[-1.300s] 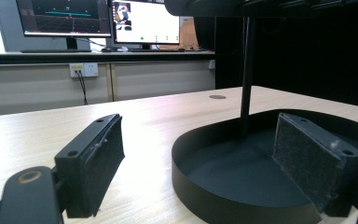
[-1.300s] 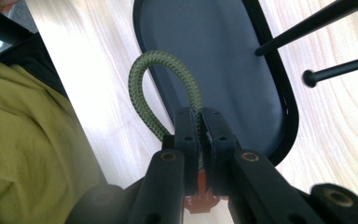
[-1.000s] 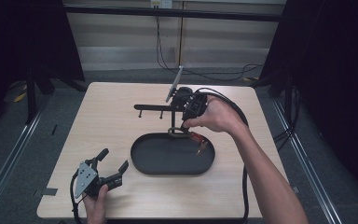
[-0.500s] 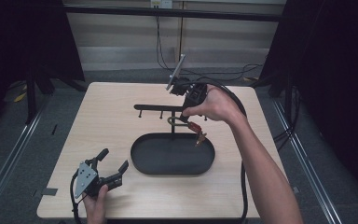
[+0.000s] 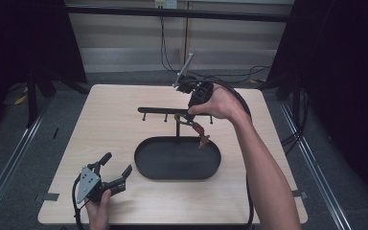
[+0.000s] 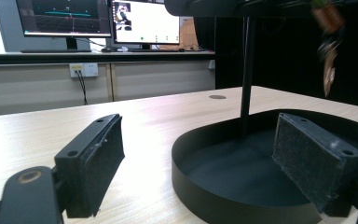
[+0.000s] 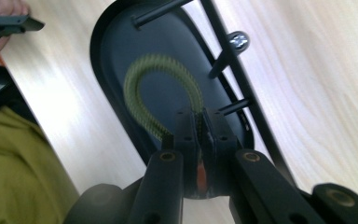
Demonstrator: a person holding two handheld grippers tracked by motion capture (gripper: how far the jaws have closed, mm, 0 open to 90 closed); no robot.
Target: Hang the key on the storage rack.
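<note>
A light wooden worktop [image 5: 124, 124] was seen from above, and on it stood a black oval tray [image 5: 146, 165] from which a thin post rose to a horizontal black bar with short pegs [image 5: 158, 110].

The right claw [image 5: 188, 115] was held in the person's right hand [image 5: 220, 103] just above the bar, near its middle. In the right gripper view its jaws were seen pressed together on a cord: a green braided loop [image 7: 137, 93] stood out ahead of the closed jaws, over the dark floor of the tray, and a strip of orange showed between them lower down. In the high view a small reddish and brown charm [image 5: 201, 136] was seen hanging from the same cord below the hand, above the far right rim of the tray and clear of it. Whether the loop touched a peg could not be told.

The left claw [image 5: 112, 175] was held low in the left hand [image 5: 98, 211] at the near left part of the worktop, just beside the tray's near left end. Its jaws were spread wide apart and nothing lay between them. In the left gripper view one jaw was seen over bare wood and the other over the tray's rim, with the post rising behind and the charm [image 6: 328, 51] blurred at the upper right.

Monitors [image 6: 144, 21] were visible on a shelf beyond the worktop.
</note>
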